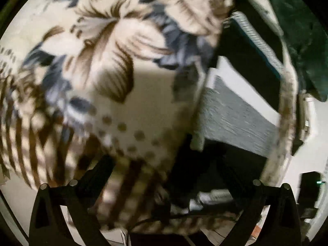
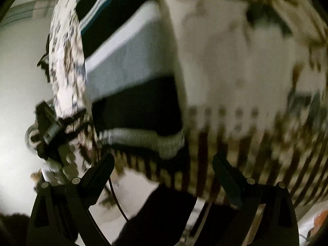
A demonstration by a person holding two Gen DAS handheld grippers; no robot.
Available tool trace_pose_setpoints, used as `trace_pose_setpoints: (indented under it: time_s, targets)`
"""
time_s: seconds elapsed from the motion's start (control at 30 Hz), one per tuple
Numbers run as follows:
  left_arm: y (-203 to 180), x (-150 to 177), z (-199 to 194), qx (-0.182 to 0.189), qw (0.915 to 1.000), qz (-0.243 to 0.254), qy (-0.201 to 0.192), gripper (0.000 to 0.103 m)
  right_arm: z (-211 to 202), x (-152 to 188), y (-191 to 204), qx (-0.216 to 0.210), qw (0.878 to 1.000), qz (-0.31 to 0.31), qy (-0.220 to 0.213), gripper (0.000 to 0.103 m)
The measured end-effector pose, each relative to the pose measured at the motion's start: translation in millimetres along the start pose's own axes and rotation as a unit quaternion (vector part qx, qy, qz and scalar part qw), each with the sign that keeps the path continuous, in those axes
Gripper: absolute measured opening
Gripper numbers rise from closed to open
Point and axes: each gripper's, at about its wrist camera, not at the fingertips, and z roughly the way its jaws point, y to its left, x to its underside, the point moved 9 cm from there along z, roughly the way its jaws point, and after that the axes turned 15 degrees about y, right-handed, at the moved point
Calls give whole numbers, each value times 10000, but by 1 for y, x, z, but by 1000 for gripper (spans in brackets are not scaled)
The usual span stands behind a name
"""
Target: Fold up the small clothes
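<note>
A cream garment (image 1: 98,65) printed with brown and grey-blue leaves and a striped hem hangs close before the left wrist camera, blurred. My left gripper (image 1: 164,164) has its fingers wide apart, with the striped hem draped between them. In the right wrist view the same garment (image 2: 235,71) fills the right side and a narrow strip of it (image 2: 65,65) hangs at the left. My right gripper (image 2: 162,160) is also wide apart, the hem hanging across the gap. A black, white and grey striped garment (image 2: 131,65) lies behind; it also shows in the left wrist view (image 1: 235,110).
A dark green cloth (image 1: 301,41) lies at the upper right of the left view. A white surface (image 2: 18,94) lies under the clothes. The other gripper (image 2: 47,131) shows dimly at the left of the right view.
</note>
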Motion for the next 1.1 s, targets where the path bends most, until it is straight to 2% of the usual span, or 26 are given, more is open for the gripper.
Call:
trace_pose_setpoints:
  time_s: [0.07, 0.17, 0.27, 0.33, 0.37, 0.47, 0.5, 0.53, 0.57, 0.6, 0.63, 0.67, 0.73, 0.77, 0.83, 0.97, 1.1]
  targets:
    - [-7, 9, 1, 223, 9996, 76, 143, 103, 10, 15, -5, -63, 9998, 45, 171, 98]
    - [-10, 12, 26, 151, 9991, 120, 380, 103, 26, 17, -18, -64, 9995, 212, 215, 98]
    - [-19, 7, 60, 89, 9979, 234, 603, 103, 33, -2, -21, -310, 9990, 336, -17, 98]
    - [-28, 7, 72, -75, 9973, 456, 571, 103, 40, -18, -18, -507, 9980, 360, -144, 98]
    - [-34, 19, 73, -172, 9967, 581, 548, 103, 46, -28, -18, -585, 9975, 367, -177, 98]
    - [-52, 26, 79, -394, 9935, 965, 457, 101, 60, -43, -17, -751, 9961, 448, -146, 98]
    - [-54, 28, 81, -438, 9922, 1072, 453, 91, 65, -46, -15, -802, 9955, 479, -134, 98]
    - [-56, 31, 80, -568, 9905, 1177, 416, 72, 68, -48, -14, -873, 9949, 495, -129, 99]
    - [-58, 31, 79, -684, 9892, 1236, 388, 64, 70, -50, -12, -962, 9939, 522, -160, 99]
    - [-57, 33, 77, -725, 9886, 1266, 363, 41, 70, -51, -11, -1054, 9927, 543, -218, 99]
    - [-55, 33, 75, -756, 9885, 1259, 364, 26, 69, -52, -8, -1142, 9916, 548, -276, 98]
    - [-52, 33, 71, -731, 9893, 1211, 347, 21, 69, -52, -5, -1220, 9906, 527, -321, 93]
    - [-50, 35, 63, -633, 9909, 1141, 330, 14, 69, -50, -2, -1221, 9907, 488, -338, 50]
    - [-52, 36, 58, -580, 9917, 1105, 307, 14, 72, -48, 0, -1122, 9921, 496, -256, 16]
    - [-59, 40, 56, -530, 9929, 1032, 278, 11, 65, -47, 2, -1133, 9918, 490, -328, 14]
    - [-70, 49, 31, 6, 9964, 800, 266, 10, 49, -41, 29, -1113, 9923, 259, -468, 11]
    - [-74, 37, -13, 582, 9967, 553, 103, 10, 11, -37, 60, -1317, 9888, -2, -698, 10]
